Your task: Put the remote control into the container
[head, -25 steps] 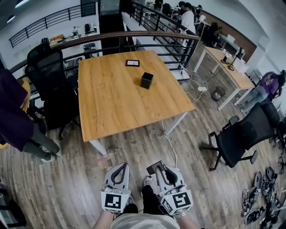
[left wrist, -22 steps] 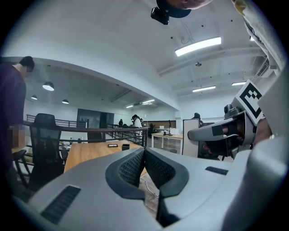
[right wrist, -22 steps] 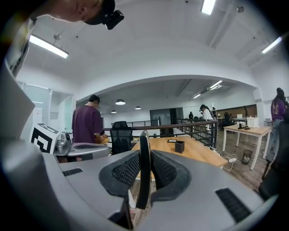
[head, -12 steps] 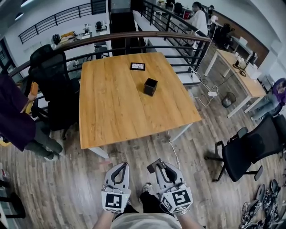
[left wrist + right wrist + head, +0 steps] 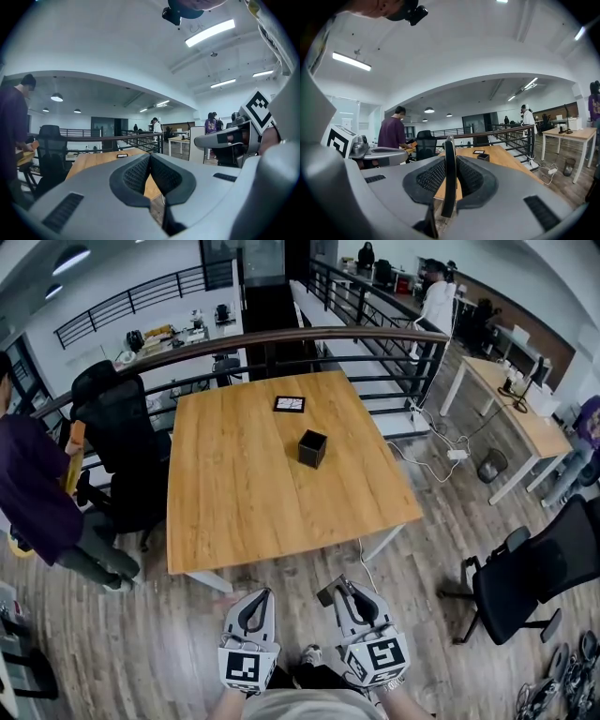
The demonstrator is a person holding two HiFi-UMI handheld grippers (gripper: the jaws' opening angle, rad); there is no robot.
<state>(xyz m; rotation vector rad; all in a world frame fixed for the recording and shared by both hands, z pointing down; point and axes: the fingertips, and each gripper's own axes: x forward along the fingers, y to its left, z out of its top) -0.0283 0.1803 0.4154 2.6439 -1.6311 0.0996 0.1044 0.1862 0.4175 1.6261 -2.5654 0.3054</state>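
The right gripper [image 5: 340,592], at bottom centre, is clamping the thin remote control [image 5: 449,180] edge-on and, I judge, needing a firm, level carry up-frame to the black container [image 5: 312,448] on the table [image 5: 234,493], the left gripper [image 5: 254,602] idling pinched together, empty.

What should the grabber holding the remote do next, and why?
Probably carry it forward to the wooden table. The right gripper is shut on the remote control, but the black container stands far ahead on that table, with floor in between, so the remote cannot be dropped in yet.
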